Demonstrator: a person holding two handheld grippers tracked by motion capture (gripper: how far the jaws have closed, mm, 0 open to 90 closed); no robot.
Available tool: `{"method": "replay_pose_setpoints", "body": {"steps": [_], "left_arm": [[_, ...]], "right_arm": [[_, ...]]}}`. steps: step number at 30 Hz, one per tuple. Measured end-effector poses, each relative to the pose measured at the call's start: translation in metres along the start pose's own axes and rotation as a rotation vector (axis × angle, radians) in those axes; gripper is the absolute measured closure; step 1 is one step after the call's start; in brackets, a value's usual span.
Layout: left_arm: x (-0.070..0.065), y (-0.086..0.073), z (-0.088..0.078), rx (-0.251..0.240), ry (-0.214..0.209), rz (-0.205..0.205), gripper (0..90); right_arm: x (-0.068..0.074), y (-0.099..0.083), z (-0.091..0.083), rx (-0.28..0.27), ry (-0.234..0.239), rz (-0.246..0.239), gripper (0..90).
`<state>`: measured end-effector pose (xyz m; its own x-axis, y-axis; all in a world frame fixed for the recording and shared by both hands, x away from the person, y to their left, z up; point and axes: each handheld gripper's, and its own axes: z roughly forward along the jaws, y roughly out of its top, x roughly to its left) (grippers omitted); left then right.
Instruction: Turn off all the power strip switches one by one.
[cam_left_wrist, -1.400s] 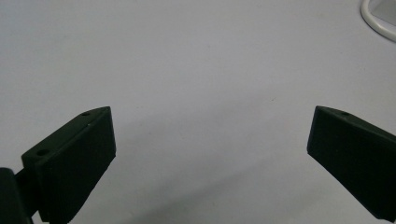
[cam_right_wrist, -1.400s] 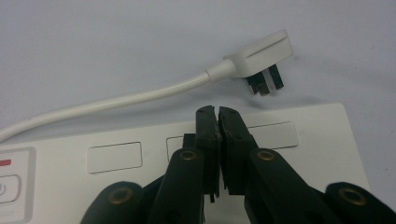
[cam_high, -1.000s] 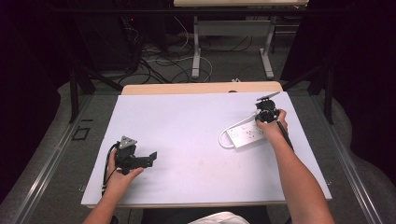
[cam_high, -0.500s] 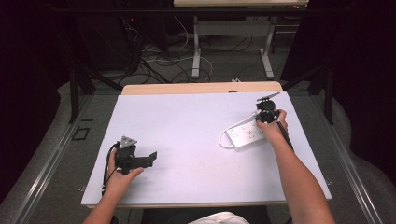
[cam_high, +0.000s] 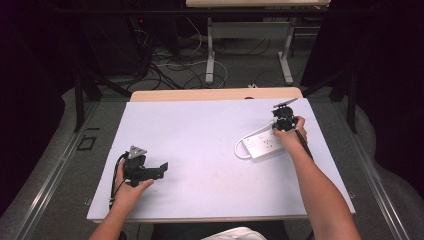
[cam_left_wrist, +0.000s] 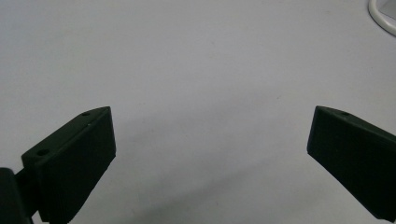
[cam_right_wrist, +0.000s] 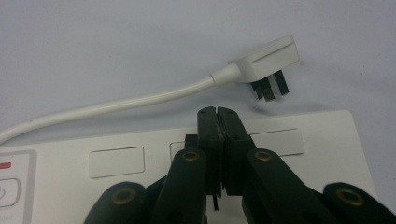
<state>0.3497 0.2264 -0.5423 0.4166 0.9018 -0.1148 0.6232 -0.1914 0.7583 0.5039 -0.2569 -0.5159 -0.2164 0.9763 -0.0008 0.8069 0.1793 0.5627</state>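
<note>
Your right hand-held gripper (cam_right_wrist: 218, 112), jaws pressed together with nothing between them, rests its tip on the white power strip (cam_right_wrist: 299, 158), apparently to steady it or press on a socket face. The strip lies flat on the table (cam_high: 200, 130) toward its right edge; the strip's own plug (cam_right_wrist: 266, 63) lies loose just beyond the strip's far edge, its white cable (cam_right_wrist: 116, 105) curving back alongside. Well to the strip's left, your left hand-held gripper (cam_high: 150, 171) waits with jaws spread wide and empty above bare tabletop. Against the frames from a second ago, nothing has shifted: both hands and the strip sit as they did.
</note>
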Motion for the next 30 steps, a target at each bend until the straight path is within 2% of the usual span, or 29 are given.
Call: {"method": "replay_pose_setpoints", "body": {"steps": [3,4,5,6,8,9,10,16,19,23,25,30], "left_arm": [[0.001,-0.001,0.0,-0.004,-0.002,-0.003,1.0],[0.0,-0.001,0.0,-0.008,0.002,-0.017,1.0],[0.002,-0.001,-0.002,0.009,0.0,-0.006,1.0],[0.002,-0.002,-0.001,-0.008,0.002,-0.013,1.0],[0.002,-0.002,-0.003,-0.003,0.003,-0.018,1.0],[0.003,-0.002,-0.004,0.003,0.003,-0.017,1.0],[0.003,-0.002,-0.004,0.002,0.006,-0.018,1.0],[0.003,-0.003,-0.004,-0.002,0.013,-0.008,1.0],[0.003,-0.003,-0.004,0.0,0.013,-0.024,1.0],[0.003,-0.004,-0.005,0.005,0.017,-0.018,1.0],[0.003,-0.005,-0.005,0.005,0.02,-0.012,1.0],[0.003,-0.005,-0.005,0.012,0.019,-0.016,1.0]], "right_arm": [[-0.002,0.001,0.0,-0.002,-0.004,0.007,89.2],[-0.003,0.002,-0.001,-0.001,-0.006,0.017,89.2],[-0.005,0.002,-0.001,-0.004,-0.004,0.012,89.1],[-0.005,0.002,-0.001,-0.002,-0.007,0.021,89.1],[-0.007,0.003,-0.001,-0.003,-0.009,0.033,89.1],[-0.009,0.003,0.0,-0.019,-0.004,0.028,89.1],[-0.01,0.003,-0.001,-0.004,-0.009,0.041,89.0],[-0.012,0.004,-0.003,-0.018,-0.016,0.036,89.0],[-0.014,0.004,-0.004,-0.025,-0.018,0.035,89.0],[-0.02,0.004,-0.005,-0.042,-0.034,0.025,89.0],[-0.023,0.004,-0.006,-0.057,-0.048,0.032,89.0],[-0.03,0.004,-0.004,-0.049,-0.057,0.061,88.5]]}}
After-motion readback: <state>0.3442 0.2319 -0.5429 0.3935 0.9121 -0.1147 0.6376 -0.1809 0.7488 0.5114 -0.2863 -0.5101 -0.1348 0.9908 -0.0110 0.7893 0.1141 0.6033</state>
